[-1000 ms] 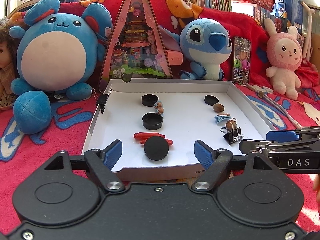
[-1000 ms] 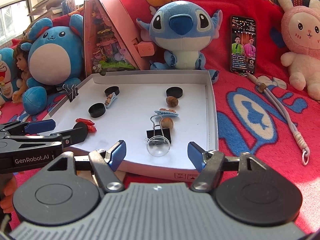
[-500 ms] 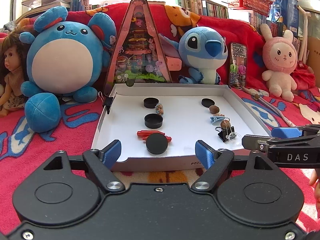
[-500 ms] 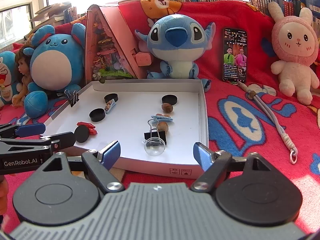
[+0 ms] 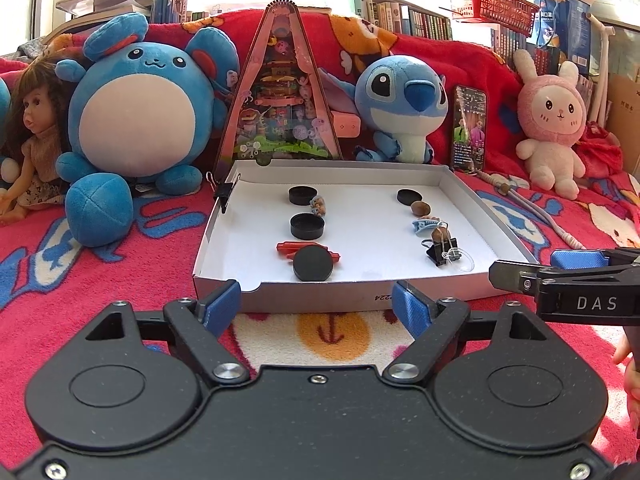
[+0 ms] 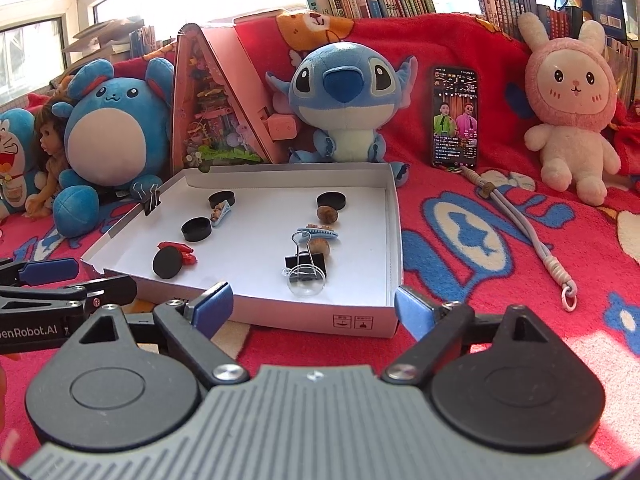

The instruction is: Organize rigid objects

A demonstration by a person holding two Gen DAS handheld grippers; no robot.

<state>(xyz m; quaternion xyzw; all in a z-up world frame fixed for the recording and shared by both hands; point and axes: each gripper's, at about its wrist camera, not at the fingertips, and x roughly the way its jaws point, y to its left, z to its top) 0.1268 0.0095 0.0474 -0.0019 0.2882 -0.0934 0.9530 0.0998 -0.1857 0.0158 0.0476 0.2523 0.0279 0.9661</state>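
Small rigid objects sit in two rough columns inside the white cardboard tray on the red blanket: black caps and a red clip on the left, nuts, a blue clip and a binder clip with a clear lens on the right. Our left gripper hangs released just outside the near wall, holding nothing, and the jaws of our right gripper have just been opening, nothing between them. Next reach, we'd say, should clear that near wall from above. Plush toys, a phone and a pink triangular box crowd the far side, well apart
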